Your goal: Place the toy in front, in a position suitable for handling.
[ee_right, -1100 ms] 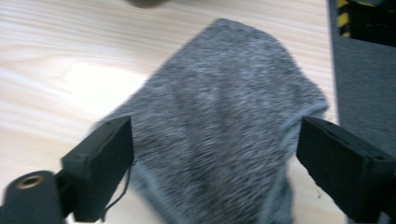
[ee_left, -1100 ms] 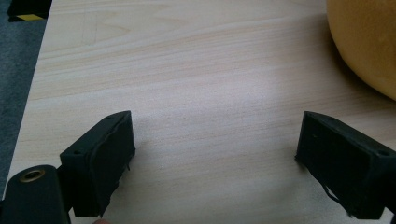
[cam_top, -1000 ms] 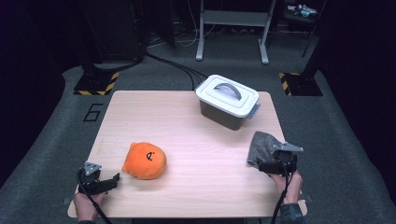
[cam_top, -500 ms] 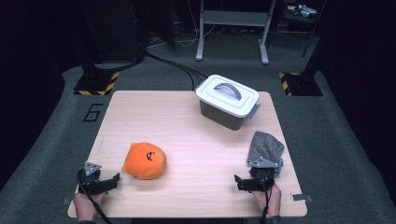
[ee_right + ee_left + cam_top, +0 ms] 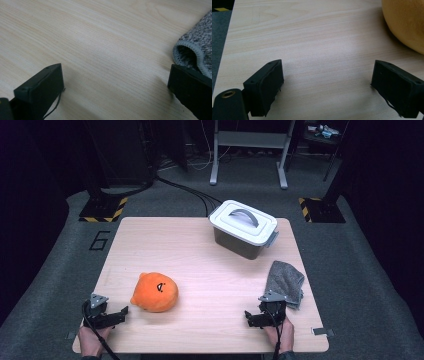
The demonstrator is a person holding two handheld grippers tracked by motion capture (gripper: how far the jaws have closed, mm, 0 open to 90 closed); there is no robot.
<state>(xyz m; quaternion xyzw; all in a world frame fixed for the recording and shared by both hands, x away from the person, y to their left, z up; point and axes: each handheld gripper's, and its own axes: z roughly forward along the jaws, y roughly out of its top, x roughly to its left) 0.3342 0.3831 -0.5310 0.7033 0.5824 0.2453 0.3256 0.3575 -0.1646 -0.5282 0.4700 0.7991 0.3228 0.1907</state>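
Right gripper (image 5: 256,316) had pulled back off grey cloth (image 5: 286,281), now at its 1 o'clock, jaws wide, empty. Left gripper (image 5: 116,315) wide, empty; orange plush (image 5: 155,292) at its 2 o'clock. Worktop (image 5: 200,270) bin (image 5: 243,228) lidded. Nothing grasped; work barely begun.

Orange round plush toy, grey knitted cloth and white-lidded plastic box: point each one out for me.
Orange round plush toy (image 5: 155,292): high view, middle of its body.
Grey knitted cloth (image 5: 286,279): high view, middle of the fabric.
White-lidded plastic box (image 5: 243,220): high view, on its lid.
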